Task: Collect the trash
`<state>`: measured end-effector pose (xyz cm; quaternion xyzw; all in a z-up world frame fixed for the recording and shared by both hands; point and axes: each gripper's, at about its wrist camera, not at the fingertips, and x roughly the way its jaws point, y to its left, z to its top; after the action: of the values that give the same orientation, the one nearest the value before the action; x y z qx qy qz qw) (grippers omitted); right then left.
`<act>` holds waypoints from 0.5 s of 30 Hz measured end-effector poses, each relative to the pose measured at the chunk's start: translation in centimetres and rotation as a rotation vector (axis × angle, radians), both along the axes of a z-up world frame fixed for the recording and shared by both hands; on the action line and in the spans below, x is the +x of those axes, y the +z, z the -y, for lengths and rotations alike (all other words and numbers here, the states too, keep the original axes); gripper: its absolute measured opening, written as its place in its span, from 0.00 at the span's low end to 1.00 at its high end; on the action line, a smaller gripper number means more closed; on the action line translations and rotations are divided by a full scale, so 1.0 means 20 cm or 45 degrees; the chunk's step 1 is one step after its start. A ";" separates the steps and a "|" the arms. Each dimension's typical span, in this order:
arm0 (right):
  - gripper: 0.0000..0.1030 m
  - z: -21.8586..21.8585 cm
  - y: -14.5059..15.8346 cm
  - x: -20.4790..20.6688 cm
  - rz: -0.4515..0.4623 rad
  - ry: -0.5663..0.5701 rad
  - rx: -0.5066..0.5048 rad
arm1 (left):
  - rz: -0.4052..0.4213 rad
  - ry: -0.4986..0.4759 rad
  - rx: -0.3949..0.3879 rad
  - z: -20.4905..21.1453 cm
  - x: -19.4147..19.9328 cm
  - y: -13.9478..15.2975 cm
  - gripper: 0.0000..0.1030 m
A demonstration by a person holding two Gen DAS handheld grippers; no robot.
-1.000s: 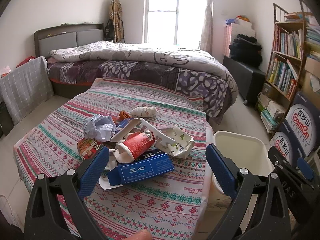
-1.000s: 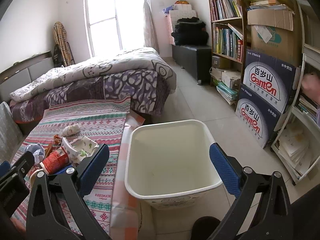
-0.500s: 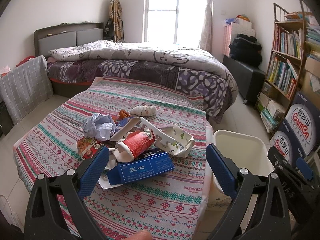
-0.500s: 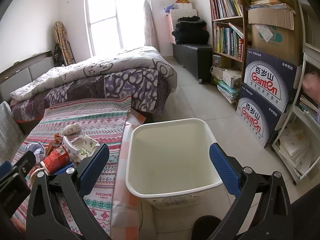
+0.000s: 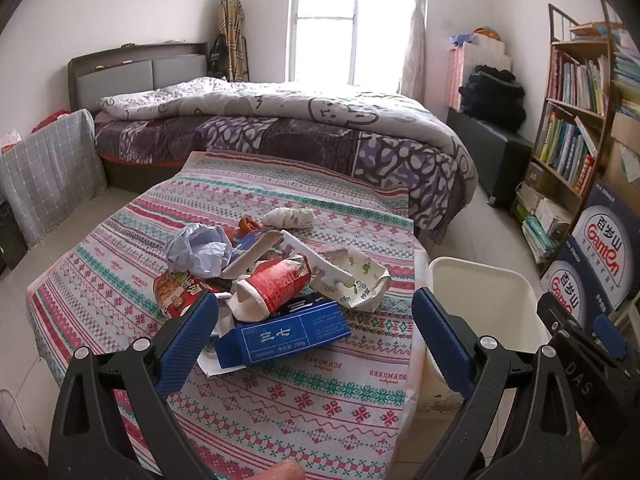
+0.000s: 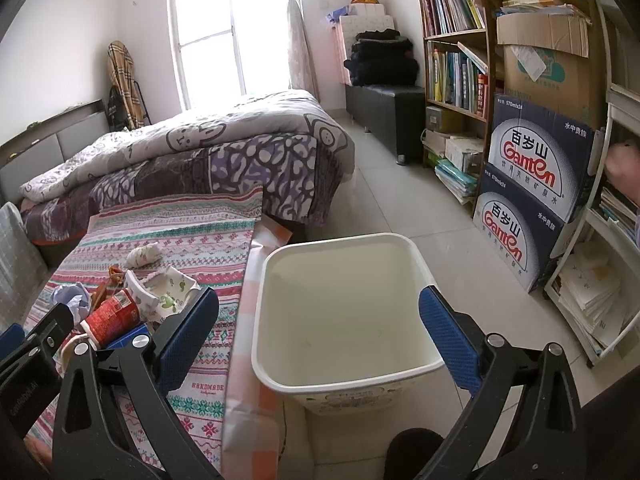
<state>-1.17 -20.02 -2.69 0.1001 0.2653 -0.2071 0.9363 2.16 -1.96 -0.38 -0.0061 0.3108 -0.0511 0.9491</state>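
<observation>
Crumpled trash heaped on patterned worktop [image 5: 120, 280], blue box [image 5: 286, 336] laid flat, red cup [image 5: 276, 286] tipped over, empty white bin [image 6: 340, 304] beside it

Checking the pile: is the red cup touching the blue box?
Touching. The left wrist view shows the red cup lying on the blue box's top edge.
</observation>
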 end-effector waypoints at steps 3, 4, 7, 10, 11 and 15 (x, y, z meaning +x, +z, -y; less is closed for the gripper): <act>0.93 0.01 0.00 0.00 0.001 0.001 0.000 | -0.005 0.003 -0.003 -0.01 0.00 0.00 0.92; 0.93 0.01 0.00 0.00 0.001 0.001 0.000 | -0.008 0.003 -0.004 -0.01 0.00 -0.01 0.92; 0.93 0.01 0.00 0.00 0.000 0.002 0.001 | -0.007 0.002 -0.001 -0.01 0.00 -0.01 0.92; 0.93 0.00 0.00 0.00 -0.002 0.001 0.002 | -0.006 0.002 -0.001 -0.01 0.00 -0.01 0.92; 0.93 0.01 0.00 0.00 0.000 0.003 0.002 | -0.006 0.003 -0.002 -0.01 0.00 -0.01 0.92; 0.93 0.00 0.00 0.00 -0.002 0.004 0.003 | -0.010 0.004 -0.001 -0.02 0.01 -0.01 0.92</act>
<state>-1.19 -20.10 -2.77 0.1008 0.2665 -0.2056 0.9363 2.29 -1.63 -0.64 -0.0071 0.3146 -0.0499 0.9479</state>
